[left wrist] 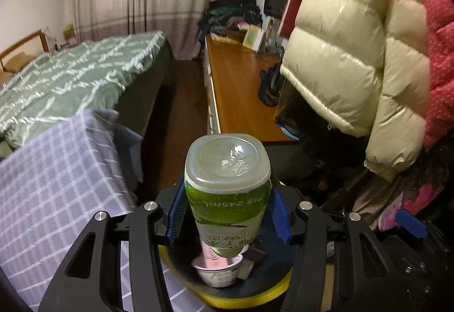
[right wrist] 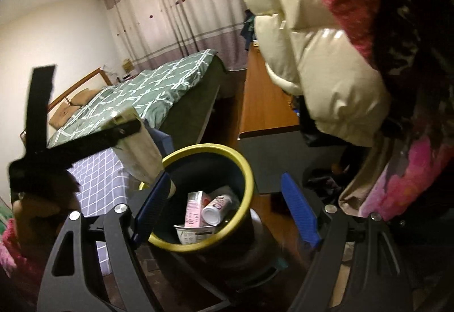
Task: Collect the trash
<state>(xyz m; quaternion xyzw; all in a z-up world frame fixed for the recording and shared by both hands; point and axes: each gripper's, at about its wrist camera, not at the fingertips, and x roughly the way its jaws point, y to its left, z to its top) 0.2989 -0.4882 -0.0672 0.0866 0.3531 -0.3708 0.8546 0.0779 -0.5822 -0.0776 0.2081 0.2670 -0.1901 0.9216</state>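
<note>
My left gripper point(left wrist: 227, 209) is shut on a clear plastic bottle with a green label point(left wrist: 227, 184), held upside down right over a dark trash bin with a yellow rim point(left wrist: 272, 296). In the right wrist view the same bottle point(right wrist: 139, 147) hangs at the bin's left rim point(right wrist: 249, 170), with the left gripper's black body above it. The bin holds a pink carton point(right wrist: 194, 208), a small can point(right wrist: 217, 208) and a white cup point(right wrist: 193, 234). My right gripper point(right wrist: 227, 215) is open and empty, its blue fingers either side of the bin, just above it.
A bed with a green patterned cover point(left wrist: 71, 79) lies left, a purple checked cloth point(left wrist: 51, 187) nearer. A long wooden cabinet point(left wrist: 238, 90) runs along the right. Cream and pink puffer jackets point(left wrist: 354, 56) hang close on the right. Dark wooden floor lies between bed and cabinet.
</note>
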